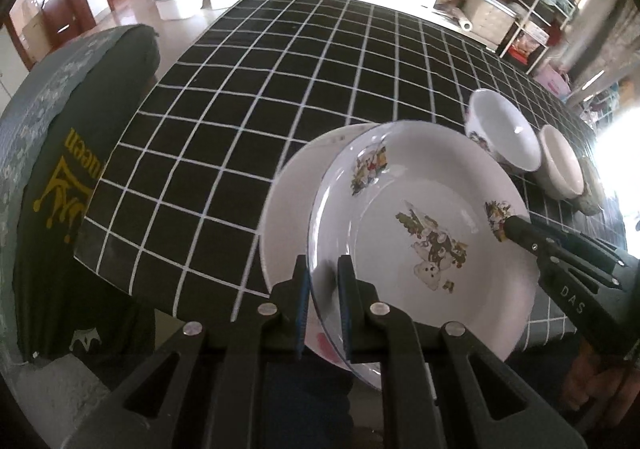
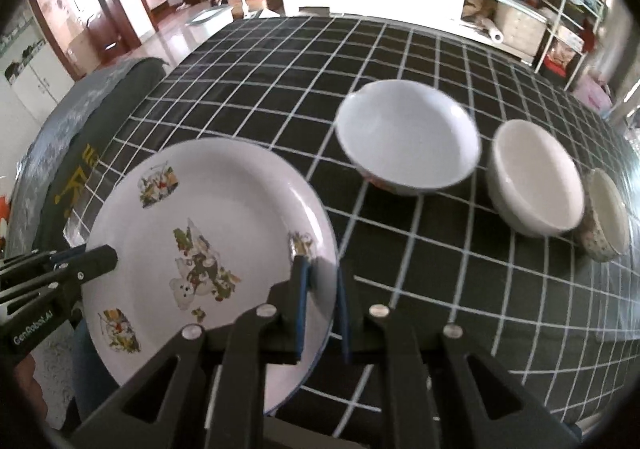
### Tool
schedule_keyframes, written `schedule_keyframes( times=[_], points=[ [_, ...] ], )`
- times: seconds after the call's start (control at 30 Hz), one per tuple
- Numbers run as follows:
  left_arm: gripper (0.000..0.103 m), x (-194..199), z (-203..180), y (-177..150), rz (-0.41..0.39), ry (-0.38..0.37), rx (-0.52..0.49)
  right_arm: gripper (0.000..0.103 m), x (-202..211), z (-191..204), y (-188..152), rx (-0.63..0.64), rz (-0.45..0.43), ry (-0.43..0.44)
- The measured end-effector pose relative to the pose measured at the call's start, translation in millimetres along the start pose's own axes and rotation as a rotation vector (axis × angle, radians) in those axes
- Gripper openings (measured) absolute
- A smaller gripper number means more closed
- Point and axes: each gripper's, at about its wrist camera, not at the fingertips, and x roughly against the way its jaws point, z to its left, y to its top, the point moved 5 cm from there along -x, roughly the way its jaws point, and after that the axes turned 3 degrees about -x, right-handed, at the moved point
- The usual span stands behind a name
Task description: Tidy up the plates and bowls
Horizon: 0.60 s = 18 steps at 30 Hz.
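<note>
Holding the printed plate [image 1: 424, 233] between them, both claws are clenched on its rim: the left claw [image 1: 323, 289] pinches the edge at lower centre of the left wrist view, and the right claw [image 2: 320, 291] pinches the opposite edge at lower centre of the right wrist view. Plate sits tilted, clear of the checked bench [image 1: 280, 89].

A plain white plate [image 1: 288, 209] lies on the bench, partly hidden under the carried one. Judged target: stack onto it.

Three bowls stand to the right in the right wrist view: a white bowl with a printed band [image 2: 408, 141], a plain white bowl [image 2: 536, 177] just beside it, and a speckled bowl [image 2: 604, 217] at the far right edge.

Risks, as judged:
- Each grip is a thin rim pinch; uneven pull between the two hands could slip the plate free.
- Tilt means one edge would land first, chipping the lower plate.
- The stack spot is near the bench's front edge; a shove could push the lower plate off.
- Drift rightward would knock the nearest bowl.
</note>
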Motion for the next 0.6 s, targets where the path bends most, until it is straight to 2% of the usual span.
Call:
schedule_keyframes(
  times=[0.3,0.6],
  points=[
    [0.011,-12.8,12.9,2.8,0.006,0.025,0.003,0.018,-13.2,14.2,1.1,0.042,0.020,-0.024],
    [0.011,-18.7,14.0,6.3,-0.002,0.010,0.023,0.019,-21.4,12.3,-4.5,0.036,0.046,-0.021]
  ],
)
